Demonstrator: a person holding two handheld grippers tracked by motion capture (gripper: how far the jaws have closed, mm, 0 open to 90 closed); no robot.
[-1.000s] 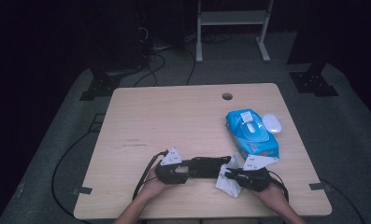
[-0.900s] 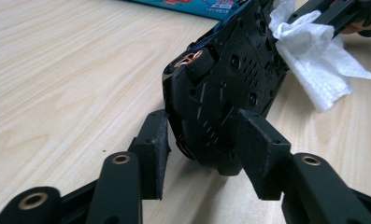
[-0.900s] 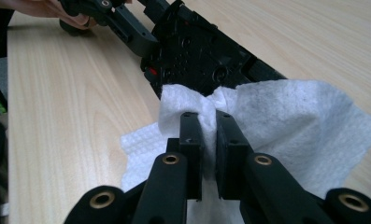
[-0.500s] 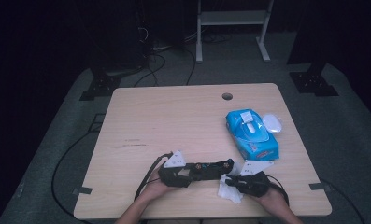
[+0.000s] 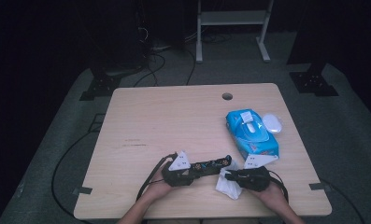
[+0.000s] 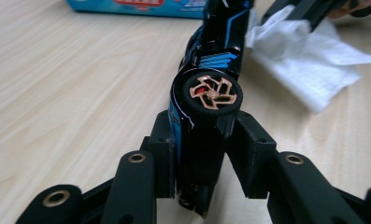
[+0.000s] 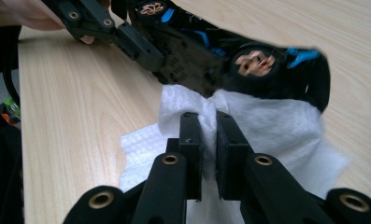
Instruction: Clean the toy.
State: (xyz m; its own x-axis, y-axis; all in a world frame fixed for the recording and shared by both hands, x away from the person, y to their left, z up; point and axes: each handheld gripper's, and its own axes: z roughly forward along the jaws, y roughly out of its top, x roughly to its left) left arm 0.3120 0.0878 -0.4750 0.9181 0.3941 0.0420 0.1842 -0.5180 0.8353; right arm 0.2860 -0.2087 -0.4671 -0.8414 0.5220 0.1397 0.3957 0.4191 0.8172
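The toy car (image 6: 211,70) is a glossy black plastic thing with bright blue stripes and copper-coloured spoked wheels on black rubbery tyres. It's near the front edge of the table (image 5: 174,121), held off the surface and lying sideways between the two hands, its far end tilted slightly up toward the right.

The wipe (image 7: 276,126) is a soft white sheet with a quilted, dimpled texture, crumpled up and pushed against the underside of the car near one wheel, with the rest of it draped down onto the wood.

The left gripper (image 6: 202,149) has just been closing its jaws, and now the flat black pads are clamped on the car's body, one on each side, right behind a wheel. The right gripper (image 7: 209,140) has its jaws squeezed nearly together, pinching a bunched fold of the wipe.

In the high view both forearms come in from the near edge, hands low and close together, grippers pointing in toward each other.

Further out on the right there's a blue soft-plastic wipes pack (image 5: 252,133) with its white flip lid, and a small white oval object (image 5: 272,123) just beside it. The table is pale wood grain with a round hole (image 5: 227,96) near the far edge.
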